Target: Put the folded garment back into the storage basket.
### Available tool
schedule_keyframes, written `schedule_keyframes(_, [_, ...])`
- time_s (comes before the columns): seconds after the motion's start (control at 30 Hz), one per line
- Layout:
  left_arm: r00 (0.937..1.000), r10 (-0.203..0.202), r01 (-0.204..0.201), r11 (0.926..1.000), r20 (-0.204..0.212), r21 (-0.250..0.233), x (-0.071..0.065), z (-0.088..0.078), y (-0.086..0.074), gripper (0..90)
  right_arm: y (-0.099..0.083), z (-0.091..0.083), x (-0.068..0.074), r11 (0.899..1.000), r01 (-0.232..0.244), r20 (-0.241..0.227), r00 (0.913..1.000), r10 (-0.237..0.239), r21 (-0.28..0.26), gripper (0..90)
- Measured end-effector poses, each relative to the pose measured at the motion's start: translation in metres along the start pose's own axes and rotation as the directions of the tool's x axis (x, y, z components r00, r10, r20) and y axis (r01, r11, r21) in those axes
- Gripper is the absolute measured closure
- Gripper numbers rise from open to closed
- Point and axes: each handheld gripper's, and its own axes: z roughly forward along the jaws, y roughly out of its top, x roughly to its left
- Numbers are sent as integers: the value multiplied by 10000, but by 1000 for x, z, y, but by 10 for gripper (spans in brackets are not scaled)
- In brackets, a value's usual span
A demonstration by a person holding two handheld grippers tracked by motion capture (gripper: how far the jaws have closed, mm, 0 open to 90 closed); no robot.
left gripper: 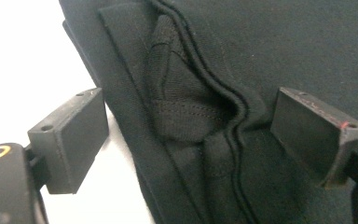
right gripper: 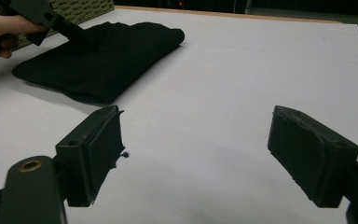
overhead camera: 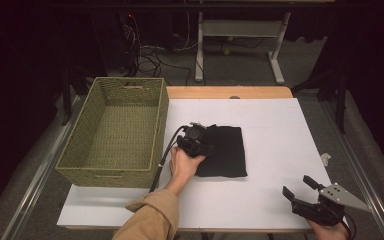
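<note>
The left claw [left gripper: 186, 135], jaws spread wide, straddles the near edge of the folded black cloth [overhead camera: 225, 150] lying on the white worktop [overhead camera: 280, 130] beside the basket [overhead camera: 115, 130], so closing could pinch one layer and undo the fold.

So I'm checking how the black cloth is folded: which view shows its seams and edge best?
The left gripper view: the black cloth is close up there, with its stitched seams and folded edge between the open jaws. The high view shows the whole folded rectangle without detail; the right gripper view shows it flat and farther off.
</note>
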Motion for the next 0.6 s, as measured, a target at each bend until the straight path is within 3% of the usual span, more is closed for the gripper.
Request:
schedule_keyframes(0.43, [9996,120,-124,9998,259,169,-3,1,-1,95,0,1,0,10000,39,-24,10000,-39,15,181])
schedule_keyframes(0.6, [9992,274,-276,9996,292,79,-7,0,-2,146,0,1,0,10000,30,-15,10000,-30,24,181])
